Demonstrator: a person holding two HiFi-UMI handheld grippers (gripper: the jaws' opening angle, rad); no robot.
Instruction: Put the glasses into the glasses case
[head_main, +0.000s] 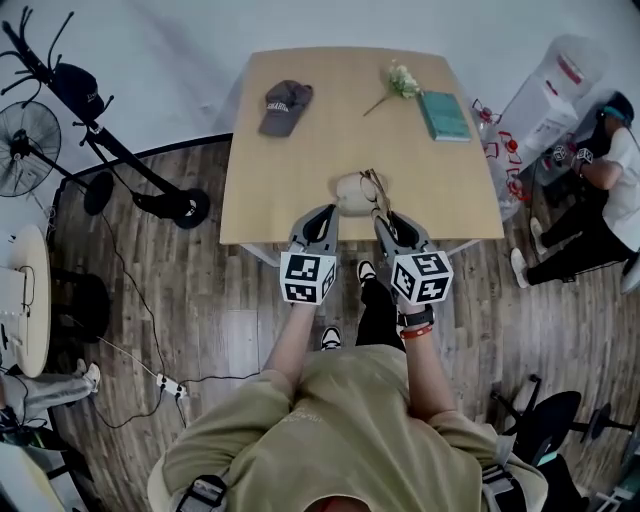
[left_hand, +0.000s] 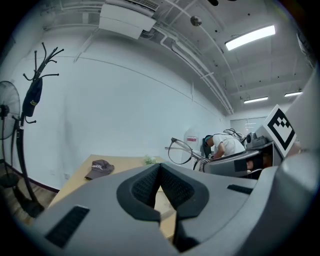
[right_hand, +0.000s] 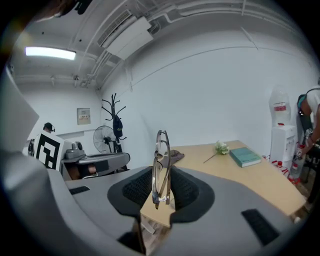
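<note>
Between right gripper's (right_hand: 161, 194) jaws stand glasses (right_hand: 161, 162), seemingly clamped.

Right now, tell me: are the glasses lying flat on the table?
No, the glasses stand on edge, clamped between the pads of the right tongs, held up off the table.

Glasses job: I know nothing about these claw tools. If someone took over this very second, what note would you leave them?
Right gripper: shut on the thin metal-framed, clear-lens glasses, held upright beside the case.
Left gripper: shut, empty.
Beige rounded glasses case: on the light wooden table near its front edge, just ahead of both grippers; open or closed, can't tell.
Done: glasses in hand.
Left: get them into the case.
</note>
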